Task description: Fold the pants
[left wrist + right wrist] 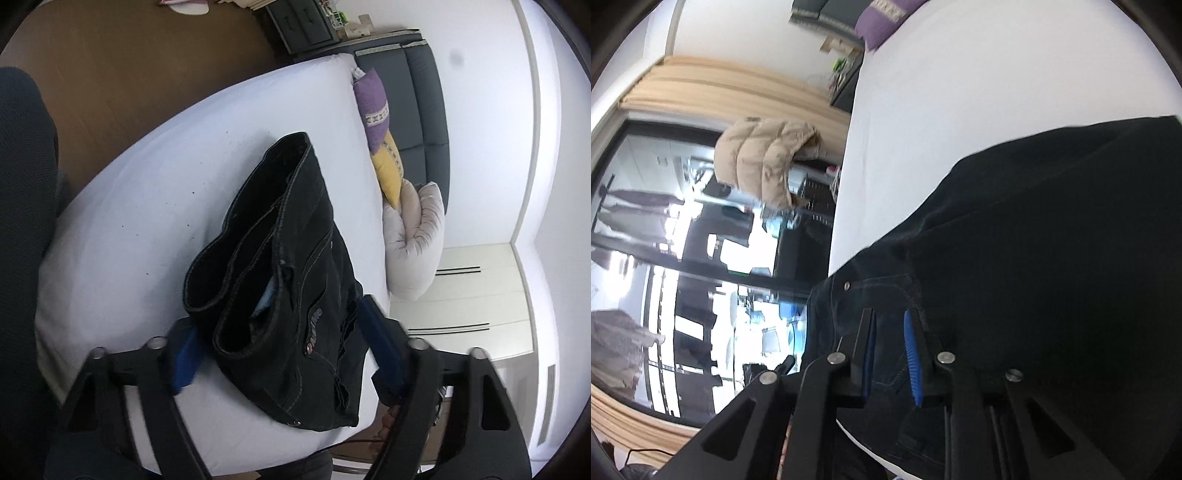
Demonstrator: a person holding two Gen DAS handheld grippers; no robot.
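Nearest to us, the left gripper (280,343) straddles the near end of the pants (280,236), its blue pads apart on either side of the doubled hems and not pressing on them, so it stands apart around the cloth without a grip. The pants are black denim, lying in a loosely folded bundle on the white bed (140,192), toward the edge that faces the cushions (380,136) and the grey headboard (424,96). We judge the denim heavy for cloth, stiff enough to hold a crease yet limp when lifted, not slippery, and hard to damage. The thick seams, the hems and the waistband are the surest places to take hold, because a pinch on a single layer would let the rest sag.

In the right wrist view the right gripper (890,350) has its pads drawn close over the denim near a rivet (847,285) and pocket stitching. We cannot tell whether a fold is truly pinched between them.

The far side of the bundle is hidden. The layers underneath cannot be counted. The right view is blurred and cuts the pants off at its edge
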